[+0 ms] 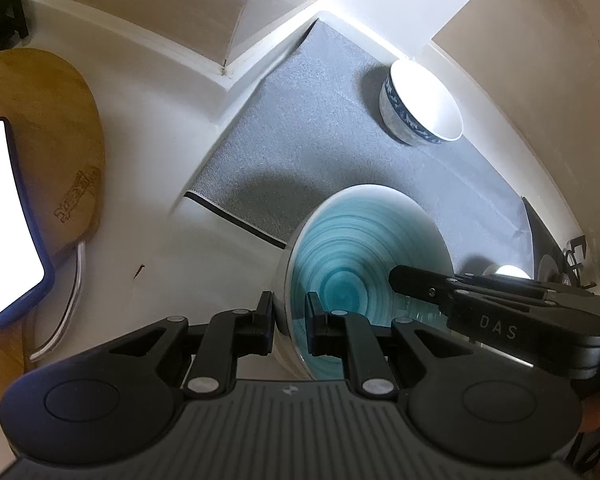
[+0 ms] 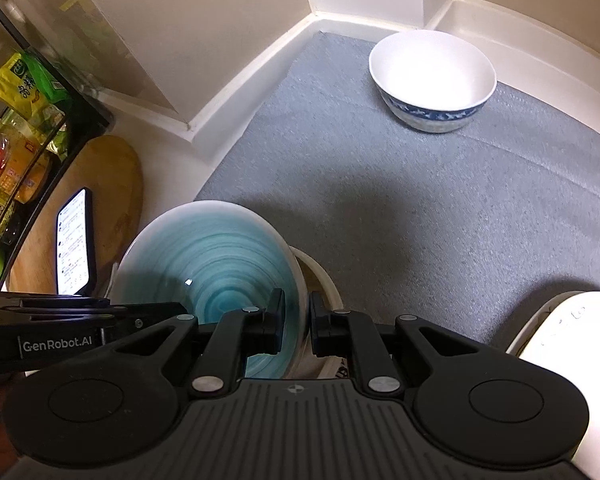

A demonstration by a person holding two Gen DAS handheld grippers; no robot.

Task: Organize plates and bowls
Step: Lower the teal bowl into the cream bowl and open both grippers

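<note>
Held item: we are carrying a round ceramic plate with a teal spiral glaze and pale rim between two grippers, one on each side of it.
Left hand-held gripper: we are clamping its jaws on the plate's near-left rim, one finger under the outer edge and one on the glazed face; the jaws are close together with only the rim's thickness between them.
Right hand-held gripper: we are pinching the opposite rim the same way; in the left wrist view it is reaching in from the right.
Why two grips: we judge a wide, slick plate held at one edge would tip or slip, so opposite pinches are keeping it steady.
Plate position: it is tilting, off the surface, over the near-left edge of the grey woven mat. A pale rounded rim is showing just below it; we cannot tell what that is.
Other dish: a white ceramic bowl with a blue patterned band is standing upright at the mat's far corner, well apart from the plate.
Mat purpose: we read it as the sorting area, cushioned against chipping.
Surroundings: a wooden cutting board and a lit phone in a blue case are lying on the white tabletop to the left, clear of the mat.
Stage: we judge the plate is mid-transfer, not yet set down.
</note>
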